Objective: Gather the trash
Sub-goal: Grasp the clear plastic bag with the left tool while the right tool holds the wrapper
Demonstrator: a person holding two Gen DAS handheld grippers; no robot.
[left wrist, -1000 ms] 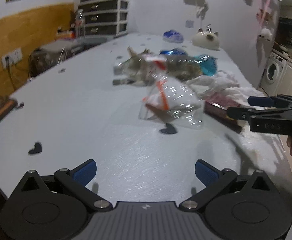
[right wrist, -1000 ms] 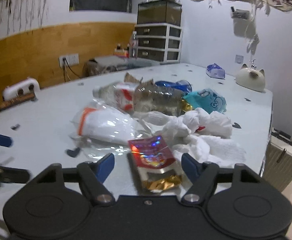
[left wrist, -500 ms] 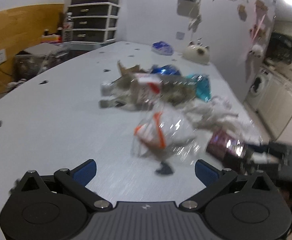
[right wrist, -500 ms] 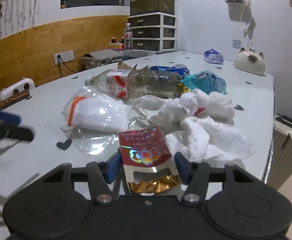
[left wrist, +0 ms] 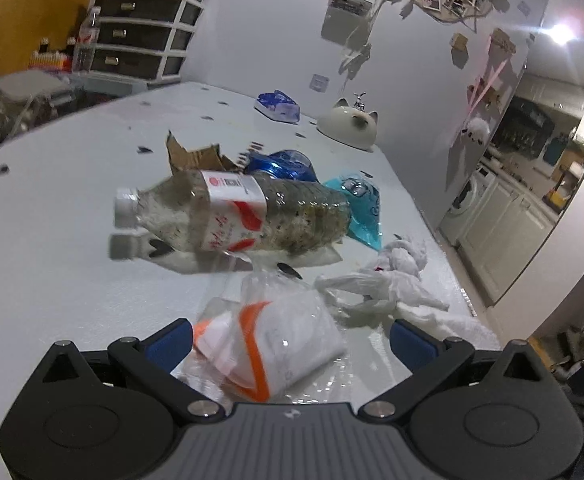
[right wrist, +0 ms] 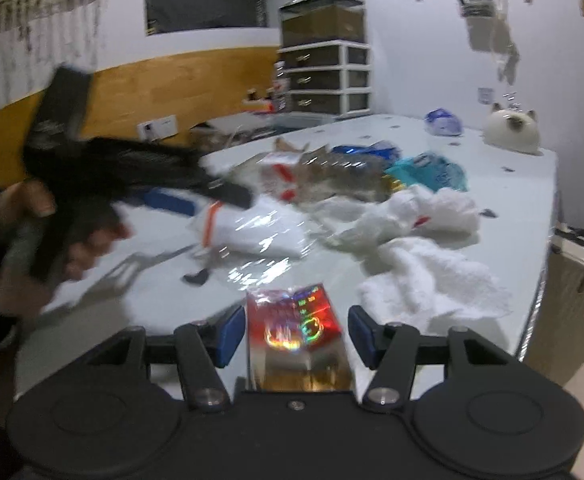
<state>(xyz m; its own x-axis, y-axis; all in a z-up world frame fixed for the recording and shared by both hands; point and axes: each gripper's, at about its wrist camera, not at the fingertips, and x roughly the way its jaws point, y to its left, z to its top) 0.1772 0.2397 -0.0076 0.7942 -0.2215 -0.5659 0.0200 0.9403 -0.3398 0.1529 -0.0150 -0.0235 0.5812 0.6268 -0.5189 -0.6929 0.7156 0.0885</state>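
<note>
The right gripper [right wrist: 295, 334] points slightly down over the near edge of the white table [right wrist: 504, 216], and its blue pads have just been closing about a shiny red foil packet [right wrist: 292, 328] that lies between them; a thin gap shows on each side, so they are not pinching it. To its left the left gripper [left wrist: 292, 338], gripped in a blurred hand [right wrist: 52, 224], tilts down with jaws spread wide around a clear plastic bag with an orange stripe [left wrist: 276, 344], not pressing it. Beyond lie crumpled white tissue paper [right wrist: 424, 276], then a dirty clear plastic bottle with a red-and-white label [left wrist: 232, 212] on its side, and a teal plastic bag [left wrist: 358, 208] behind.
</note>
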